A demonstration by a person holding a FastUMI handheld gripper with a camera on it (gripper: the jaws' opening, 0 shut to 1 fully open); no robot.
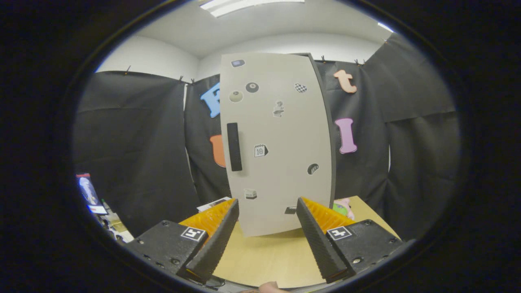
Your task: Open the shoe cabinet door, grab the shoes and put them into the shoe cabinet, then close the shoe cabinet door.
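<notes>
A tall pale grey shoe cabinet stands upright on the wooden table, straight ahead of my fingers. Its door is closed and carries several small stickers. A black vertical handle sits near the door's left edge, above and beyond my left fingertip. My gripper is open, with nothing between its fingers; the cabinet's lower part shows in the gap. Something pink and green peeks out behind the right finger, beside the cabinet's right bottom corner; I cannot tell what it is.
Black cloth walls close the booth behind and on both sides of the cabinet. Papers lie on the table left of the cabinet's base. A cluttered area with a printed card lies off the table to the far left.
</notes>
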